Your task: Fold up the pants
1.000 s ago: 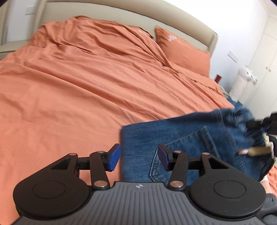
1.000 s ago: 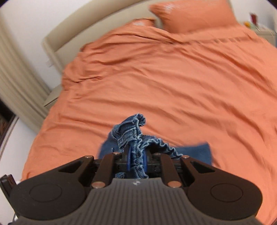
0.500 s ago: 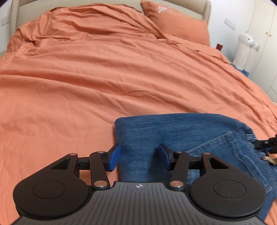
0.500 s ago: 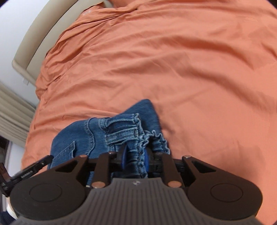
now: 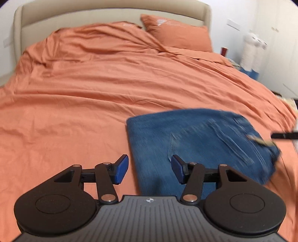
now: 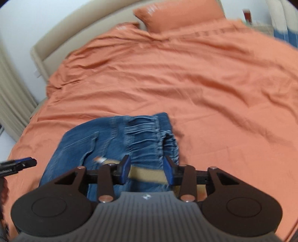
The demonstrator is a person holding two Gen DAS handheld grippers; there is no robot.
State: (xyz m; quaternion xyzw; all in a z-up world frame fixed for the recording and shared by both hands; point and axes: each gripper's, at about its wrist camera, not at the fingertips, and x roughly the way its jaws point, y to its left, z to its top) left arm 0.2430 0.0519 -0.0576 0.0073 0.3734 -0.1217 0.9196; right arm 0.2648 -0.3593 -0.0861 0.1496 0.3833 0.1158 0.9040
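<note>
Blue denim pants (image 5: 197, 143) lie folded on the orange bed, back pocket and elastic waistband up; they also show in the right wrist view (image 6: 119, 141). A tan label (image 6: 147, 174) on the pants sits between my right fingers. My left gripper (image 5: 150, 170) is open and empty over the folded left edge of the pants. My right gripper (image 6: 146, 169) is open, just above the waistband end, holding nothing. Its tip shows at the right edge of the left wrist view (image 5: 285, 135).
The orange duvet (image 5: 111, 89) covers the whole bed, with an orange pillow (image 5: 178, 33) and beige headboard (image 5: 111, 13) at the far end. A white plush toy (image 5: 251, 50) stands by the wall at right. A curtain (image 6: 11, 104) hangs at left.
My right gripper has opened and let go of the waistband; the pants now lie flat on the bed. My left gripper stayed open and drew back a little.
</note>
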